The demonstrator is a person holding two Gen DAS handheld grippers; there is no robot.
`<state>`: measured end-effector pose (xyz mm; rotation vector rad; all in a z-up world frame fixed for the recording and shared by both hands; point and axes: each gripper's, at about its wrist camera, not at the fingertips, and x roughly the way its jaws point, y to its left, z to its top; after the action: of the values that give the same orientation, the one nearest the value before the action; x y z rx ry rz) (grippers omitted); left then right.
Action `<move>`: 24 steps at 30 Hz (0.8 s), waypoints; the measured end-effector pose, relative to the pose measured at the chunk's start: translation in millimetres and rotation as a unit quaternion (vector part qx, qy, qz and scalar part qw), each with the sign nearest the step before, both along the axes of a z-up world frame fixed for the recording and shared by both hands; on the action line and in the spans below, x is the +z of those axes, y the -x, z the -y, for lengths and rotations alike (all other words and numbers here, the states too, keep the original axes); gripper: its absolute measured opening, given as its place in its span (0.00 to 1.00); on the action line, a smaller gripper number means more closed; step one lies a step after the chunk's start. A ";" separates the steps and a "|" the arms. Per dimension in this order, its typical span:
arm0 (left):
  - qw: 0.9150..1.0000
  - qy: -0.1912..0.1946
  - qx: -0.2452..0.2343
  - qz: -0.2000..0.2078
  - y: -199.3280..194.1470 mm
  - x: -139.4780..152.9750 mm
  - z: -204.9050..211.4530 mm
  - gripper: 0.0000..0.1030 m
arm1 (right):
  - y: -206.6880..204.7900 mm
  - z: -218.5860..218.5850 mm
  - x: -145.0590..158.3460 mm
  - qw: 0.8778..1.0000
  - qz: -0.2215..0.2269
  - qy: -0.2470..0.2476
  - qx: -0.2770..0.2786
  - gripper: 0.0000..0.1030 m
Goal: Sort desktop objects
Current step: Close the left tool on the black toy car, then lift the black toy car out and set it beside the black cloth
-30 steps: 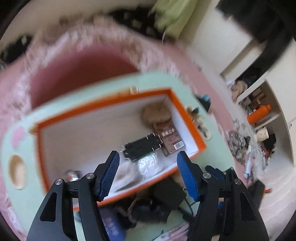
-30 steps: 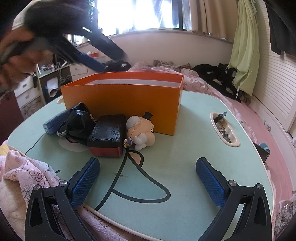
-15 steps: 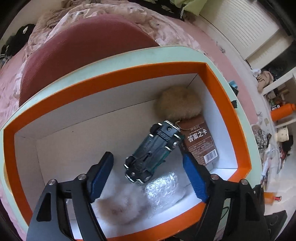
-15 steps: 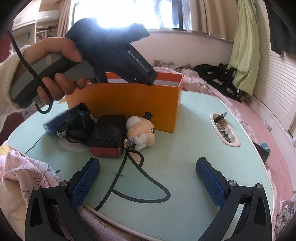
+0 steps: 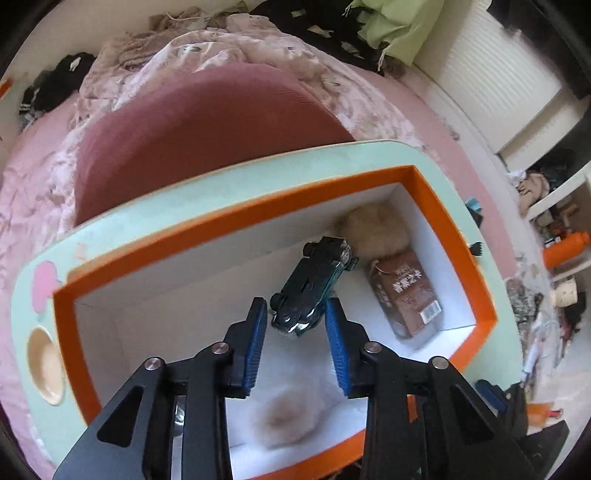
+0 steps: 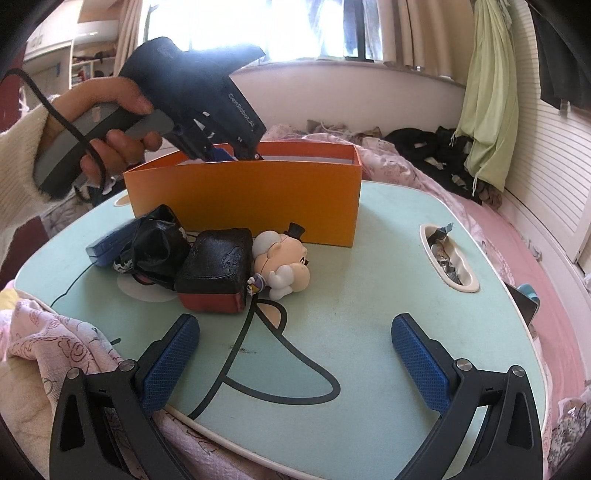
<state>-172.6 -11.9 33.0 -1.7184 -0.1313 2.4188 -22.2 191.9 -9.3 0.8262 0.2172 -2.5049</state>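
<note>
Toy car [image 5: 314,286] lies inside the orange box [image 5: 458,236], its near end between the closing, not yet touching pads of the left tool [image 5: 295,314]. Right tool [image 6: 295,354] hovers spread wide, empty, before the box.

Bedroom; bedding [image 5: 92,122], curtained window [image 6: 295,26]

One orange box [image 5: 458,236] holds one toy car [image 5: 314,288], one brown carton [image 5: 406,291] and two fluffy balls [image 5: 373,229].
</note>
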 end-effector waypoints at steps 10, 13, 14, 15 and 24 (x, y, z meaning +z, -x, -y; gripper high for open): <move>0.999 0.038 -0.020 0.029 15.2 -21.5 -14.4 0.58 | -0.8 0.4 -0.6 1.000 -0.001 0.000 0.000 1.00; 0.998 0.059 -0.029 0.020 13.5 -22.7 -13.2 0.34 | -1.5 0.4 -0.6 1.000 -0.001 0.000 0.000 1.00; 0.998 0.053 -0.030 0.021 12.6 -22.1 -11.2 0.32 | -1.5 0.7 -0.8 1.000 -0.001 0.000 0.000 1.00; 0.998 0.044 -0.031 0.022 11.7 -21.5 -8.4 0.30 | -2.6 0.6 -1.2 1.000 -0.002 0.000 0.000 1.00; 0.996 -0.034 -0.026 -0.076 -25.5 31.8 14.8 0.29 | -2.9 0.4 -1.4 1.000 -0.002 0.000 0.000 1.00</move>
<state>-147.1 -26.8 64.8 -1.4853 -0.1448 2.4657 -19.4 191.5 -10.7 0.8215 0.2174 -2.5066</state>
